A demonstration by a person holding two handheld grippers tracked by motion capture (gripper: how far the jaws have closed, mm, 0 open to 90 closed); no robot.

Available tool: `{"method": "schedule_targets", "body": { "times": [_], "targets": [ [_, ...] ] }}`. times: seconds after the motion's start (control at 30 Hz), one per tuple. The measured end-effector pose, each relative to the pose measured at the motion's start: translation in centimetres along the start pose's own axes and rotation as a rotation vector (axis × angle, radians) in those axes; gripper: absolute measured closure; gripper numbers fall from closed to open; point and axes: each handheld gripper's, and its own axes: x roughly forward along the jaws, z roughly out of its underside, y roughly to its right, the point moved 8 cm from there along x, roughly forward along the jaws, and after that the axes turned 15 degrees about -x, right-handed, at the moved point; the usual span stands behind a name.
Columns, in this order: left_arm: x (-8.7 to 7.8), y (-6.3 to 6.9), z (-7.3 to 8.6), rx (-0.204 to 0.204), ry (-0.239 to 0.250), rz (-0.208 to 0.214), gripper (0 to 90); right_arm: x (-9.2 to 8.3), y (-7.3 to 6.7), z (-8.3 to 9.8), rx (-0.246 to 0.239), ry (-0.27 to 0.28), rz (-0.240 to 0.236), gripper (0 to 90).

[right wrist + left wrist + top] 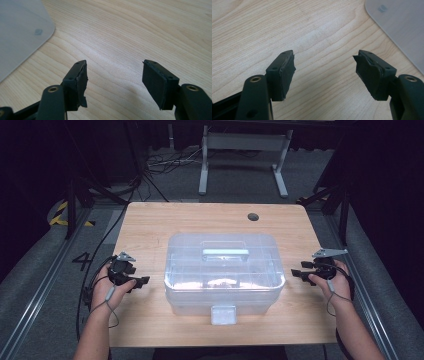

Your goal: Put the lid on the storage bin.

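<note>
Clear plastic, frosted and faintly bluish, makes up the storage box (224,272) that sits in the middle of the worktop (150,227), a little nearer my edge than the far one. Its lid is on, with a pale handle (225,252) lying flat along the top and a latch tab (223,314) hanging on the side that faces me. Something pale lies inside near the front wall, too blurred through the plastic for me to name.

I hold my left gripper (137,282) low over the worktop near its left edge, its jaws pointing toward the box's left wall and near it, though I cannot tell any contact. In the left gripper view my jaws stand wide with bare wood between the pads (287,75), and a rounded corner of the box (397,27) shows at the upper right, apart from them.

My right gripper (299,275) mirrors that near the right edge, aimed at the box's right wall. In the right gripper view its jaws also stand wide, nothing between the pads (155,83) but wood grain, and the box's rounded corner (20,35) lies at the upper left.

A round cable hole (253,216) sits by the worktop's far edge, right of centre.
</note>
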Motion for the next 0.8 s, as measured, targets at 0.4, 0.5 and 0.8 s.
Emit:
{"method": "schedule_targets", "body": {
  "times": [0.4,0.5,0.8],
  "targets": [
    [1.0,-0.2,0.2,-0.009,0.024,-0.024,22.1,1.1,-0.4,0.4,0.029,0.038,0.026,30.7],
    [1.1,-0.3,0.3,-0.006,0.025,-0.03,20.8,1.3,-0.4,0.5,0.027,0.039,0.031,30.3],
    [1.6,-0.5,0.2,-0.004,0.04,-0.037,17.8,1.6,-0.5,0.5,0.033,0.053,0.043,29.8]
  ]
}}
